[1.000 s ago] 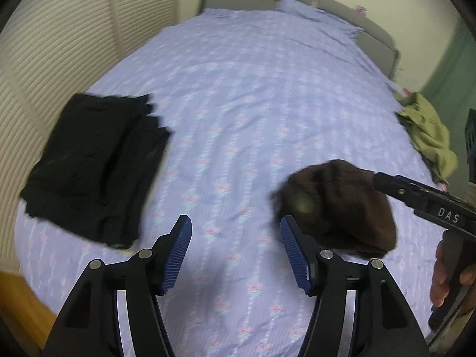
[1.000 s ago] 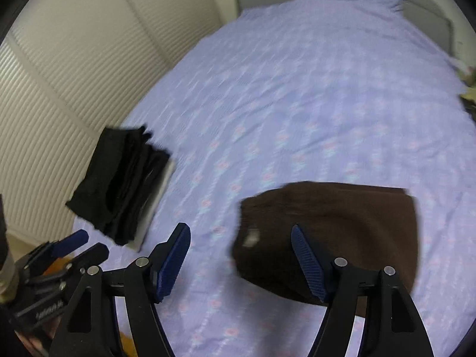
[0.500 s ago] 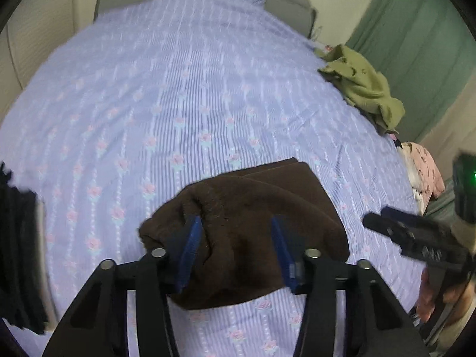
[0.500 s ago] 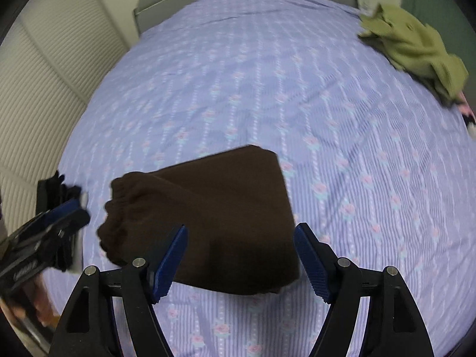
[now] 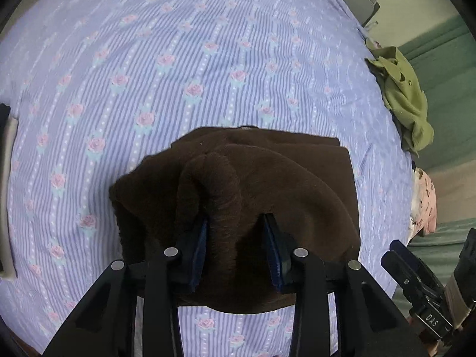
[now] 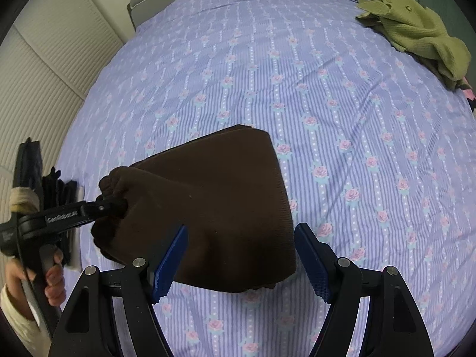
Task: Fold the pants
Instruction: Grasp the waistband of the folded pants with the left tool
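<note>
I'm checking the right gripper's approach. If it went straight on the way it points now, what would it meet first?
Most likely the folded brown pants: the right gripper hangs open with the pants' near edge between its fingers. The striped floral bedsheet lies under them. How far above the fabric it hangs is unclear.

The left gripper hides its fingertips in the pants. The frame's left edge cuts off the black clothes and the hand.
</note>
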### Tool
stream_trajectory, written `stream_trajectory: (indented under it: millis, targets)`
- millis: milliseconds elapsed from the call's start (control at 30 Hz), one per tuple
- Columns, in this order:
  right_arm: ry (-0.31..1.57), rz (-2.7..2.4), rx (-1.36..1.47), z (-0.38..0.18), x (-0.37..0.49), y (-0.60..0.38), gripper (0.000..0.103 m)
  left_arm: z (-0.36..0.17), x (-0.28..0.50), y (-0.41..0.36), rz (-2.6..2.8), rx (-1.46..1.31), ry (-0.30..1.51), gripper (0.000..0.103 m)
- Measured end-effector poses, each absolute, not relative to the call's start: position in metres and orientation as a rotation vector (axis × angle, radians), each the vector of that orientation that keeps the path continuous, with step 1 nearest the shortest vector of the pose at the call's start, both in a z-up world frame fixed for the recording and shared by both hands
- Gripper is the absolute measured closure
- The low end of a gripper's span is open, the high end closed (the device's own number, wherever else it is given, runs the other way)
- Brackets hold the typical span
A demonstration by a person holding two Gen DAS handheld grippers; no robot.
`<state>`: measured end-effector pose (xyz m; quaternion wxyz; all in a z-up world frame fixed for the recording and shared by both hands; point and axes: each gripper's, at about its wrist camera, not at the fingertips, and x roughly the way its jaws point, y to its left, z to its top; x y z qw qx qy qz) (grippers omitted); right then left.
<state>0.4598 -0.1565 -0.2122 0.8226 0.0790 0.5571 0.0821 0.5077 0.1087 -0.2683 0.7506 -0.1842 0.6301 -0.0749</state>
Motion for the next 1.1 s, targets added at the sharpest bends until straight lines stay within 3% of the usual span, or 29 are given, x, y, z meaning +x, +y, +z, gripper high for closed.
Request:
stream_trajectory:
  millis: [33,67,300,500,600,667,733,867,933,1100]
  targets:
    - [1.185,0.181,0.163,-0.212,0.46,-0.155,0.028,-0.264,0.505,0.109,-0.171,-0.399,1.356,0.082]
    - [1.183,0.188,0.156,-0.211,0.459,-0.154,0.028,-0.258,0.502,0.109,-0.191,-0.41,1.331,0.084]
    - [1.145,0.223,0.168,-0.199,0.458,-0.153,0.028,-0.186,0.456,0.135,-0.233,-0.459,1.081,0.085]
    - [1.15,0.246,0.122,-0.202,0.456,-0.138,0.028,-0.241,0.443,0.168,-0.089,-0.416,1.195,0.082]
    - [1.164,0.253,0.082,-0.207,0.454,-0.127,0.028,-0.266,0.44,0.171,-0.038,-0.383,1.24,0.072]
    - [1.173,0.263,0.063,-0.21,0.451,-0.122,0.028,-0.274,0.439,0.173,0.015,-0.37,1.243,0.047]
    - [1.178,0.266,0.056,-0.211,0.45,-0.12,0.028,-0.281,0.439,0.177,0.035,-0.378,1.248,0.037]
    - [1.191,0.249,0.033,-0.214,0.449,-0.118,0.028,-0.304,0.442,0.185,0.024,-0.475,1.285,0.029]
    - [1.195,0.243,0.012,-0.216,0.449,-0.115,0.028,-0.314,0.443,0.185,0.003,-0.523,1.296,0.03]
    - [1.202,0.251,-0.021,-0.222,0.449,-0.107,0.028,-0.303,0.436,0.187,-0.055,-0.607,1.243,0.064]
